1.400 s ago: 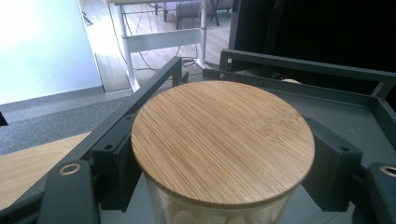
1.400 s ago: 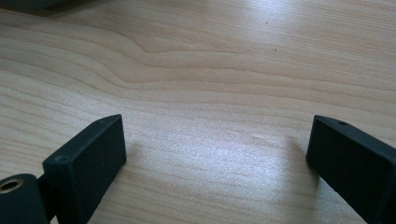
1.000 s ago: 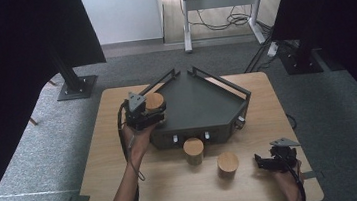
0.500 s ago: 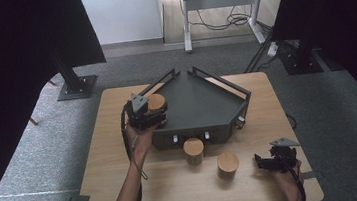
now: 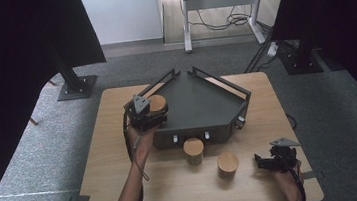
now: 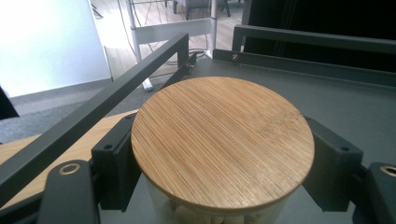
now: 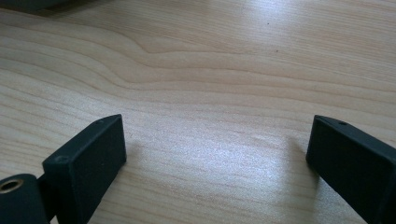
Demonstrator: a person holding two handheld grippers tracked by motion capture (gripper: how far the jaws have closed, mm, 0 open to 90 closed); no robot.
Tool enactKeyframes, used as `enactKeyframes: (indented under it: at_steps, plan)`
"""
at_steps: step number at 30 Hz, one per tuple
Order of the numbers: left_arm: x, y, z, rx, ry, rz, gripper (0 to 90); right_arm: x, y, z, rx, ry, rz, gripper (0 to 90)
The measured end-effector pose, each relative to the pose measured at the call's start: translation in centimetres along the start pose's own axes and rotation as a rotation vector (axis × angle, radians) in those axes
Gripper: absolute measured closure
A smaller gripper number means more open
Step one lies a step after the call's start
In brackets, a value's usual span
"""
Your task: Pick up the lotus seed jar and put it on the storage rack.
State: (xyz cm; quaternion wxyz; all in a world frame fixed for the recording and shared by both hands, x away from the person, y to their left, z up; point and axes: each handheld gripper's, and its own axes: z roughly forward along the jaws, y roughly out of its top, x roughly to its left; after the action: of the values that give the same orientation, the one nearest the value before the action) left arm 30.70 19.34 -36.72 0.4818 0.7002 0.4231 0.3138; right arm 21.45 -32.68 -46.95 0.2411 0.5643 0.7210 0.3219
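On the table [image 5: 120,137], three jars: left tool [image 5: 149,114] pinches one [image 6: 219,144]; right tool [image 5: 268,161] spread.

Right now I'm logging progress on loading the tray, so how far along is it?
Nothing looks finished: no jar stands free on the dark five-sided metal tray. In hand: the left tongs grip a bamboo-lidded glass jar over the tray's left corner. Left: two more bamboo-lidded jars, the nearer and the farther, wait on the wooden table; the right tongs are open and empty.
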Motion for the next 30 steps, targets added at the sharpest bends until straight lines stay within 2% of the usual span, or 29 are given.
enactKeyframes:
  at_steps: [7,11,15,30]
  plan:
    - [-0.3,0.3,0.0,0.013,0.017,0.018,22.6,0.0,0.0,0.0,0.000,0.000,0.000,4.1]
    - [-0.3,0.4,0.1,0.023,0.020,0.025,11.0,0.0,0.0,0.0,0.000,0.000,-0.001,4.1]
    - [0.0,0.3,0.0,0.025,0.012,0.018,4.6,0.0,0.0,0.0,0.000,0.000,0.000,4.1]
    - [0.3,0.5,-1.1,0.013,-0.002,0.027,2.9,0.0,0.0,0.0,0.000,0.001,-0.001,4.1]
